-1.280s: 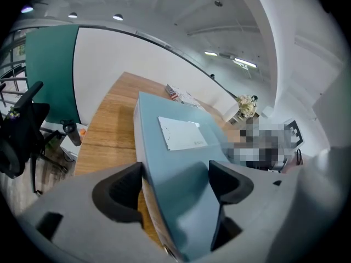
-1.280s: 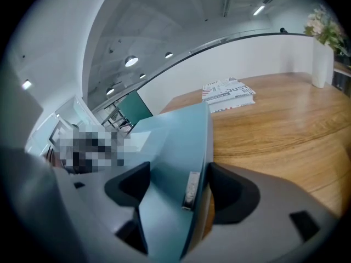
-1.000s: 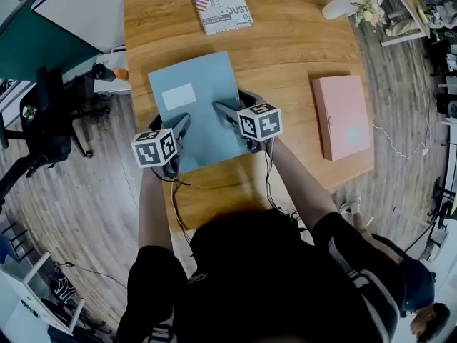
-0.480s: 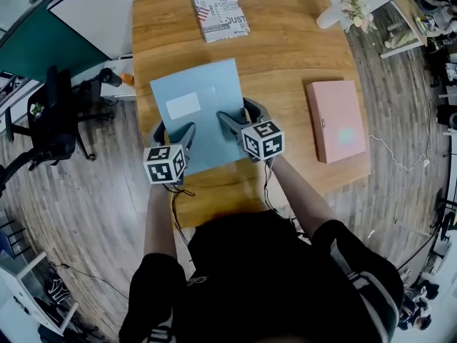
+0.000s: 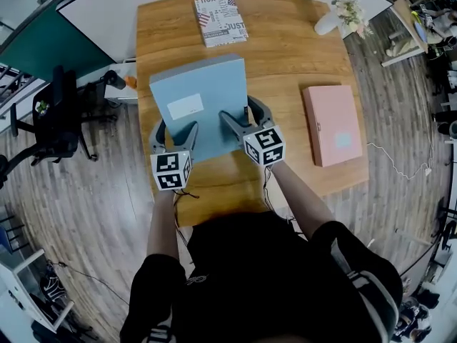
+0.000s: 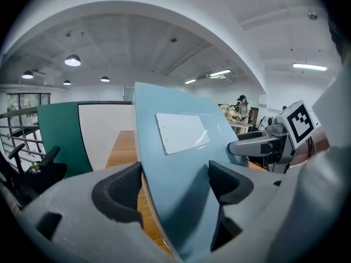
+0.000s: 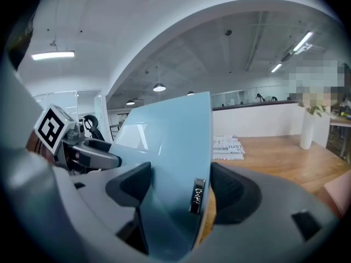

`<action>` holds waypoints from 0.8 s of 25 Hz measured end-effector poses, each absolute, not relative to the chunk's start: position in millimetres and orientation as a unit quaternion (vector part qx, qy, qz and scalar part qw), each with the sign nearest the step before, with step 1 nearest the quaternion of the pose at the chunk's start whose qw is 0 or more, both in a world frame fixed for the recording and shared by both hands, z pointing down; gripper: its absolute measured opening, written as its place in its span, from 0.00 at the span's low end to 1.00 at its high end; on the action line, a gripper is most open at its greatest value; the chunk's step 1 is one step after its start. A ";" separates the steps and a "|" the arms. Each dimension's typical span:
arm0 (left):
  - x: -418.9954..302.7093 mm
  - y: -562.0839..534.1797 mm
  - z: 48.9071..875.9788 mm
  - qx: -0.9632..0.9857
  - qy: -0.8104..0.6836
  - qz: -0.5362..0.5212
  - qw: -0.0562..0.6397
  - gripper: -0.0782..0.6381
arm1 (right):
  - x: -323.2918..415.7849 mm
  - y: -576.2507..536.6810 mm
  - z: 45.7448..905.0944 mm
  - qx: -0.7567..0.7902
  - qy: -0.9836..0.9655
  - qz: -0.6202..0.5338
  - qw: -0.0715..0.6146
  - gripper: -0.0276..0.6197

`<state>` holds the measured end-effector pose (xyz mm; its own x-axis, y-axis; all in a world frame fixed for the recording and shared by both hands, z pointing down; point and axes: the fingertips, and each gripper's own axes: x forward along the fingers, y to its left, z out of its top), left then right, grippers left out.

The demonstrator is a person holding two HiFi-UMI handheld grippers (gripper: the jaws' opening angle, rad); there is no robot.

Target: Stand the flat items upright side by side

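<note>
Both left gripper [image 5: 176, 131] and right gripper [image 5: 238, 110] pinch the tilted blue folder [image 5: 196, 98] low down; pad slip could drop it flat onto the table [image 5: 300, 56].

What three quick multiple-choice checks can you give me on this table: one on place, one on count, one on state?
1. Where on the table does the pink folder lie?
A at the person's right; B at the person's left; C at the far end.

2. How many flat items are there in all?
A two; B three; C five.

3. How is the blue folder?
A flat and untouched; B tilted up, held in both claws; C standing alone.

Key:
1 A: it lies flat near the right edge.
2 B: there are the blue folder, the pink folder and the printed book.
3 B: the left claw and the right claw each close on its near part, and its far edge is raised.
</note>
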<state>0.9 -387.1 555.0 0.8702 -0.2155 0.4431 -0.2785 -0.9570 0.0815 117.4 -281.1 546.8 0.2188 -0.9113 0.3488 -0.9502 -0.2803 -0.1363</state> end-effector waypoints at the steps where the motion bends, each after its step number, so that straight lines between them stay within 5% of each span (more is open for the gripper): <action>1: 0.9 -386.4 551.6 0.966 -0.131 0.215 0.063 0.65 | 117.2 -280.4 543.6 0.781 -0.598 0.174 0.054 0.56; 20: -33.1 -333.8 523.0 0.967 -0.195 0.155 -0.045 0.65 | 86.2 -233.6 519.7 0.787 -0.607 0.082 0.071 0.56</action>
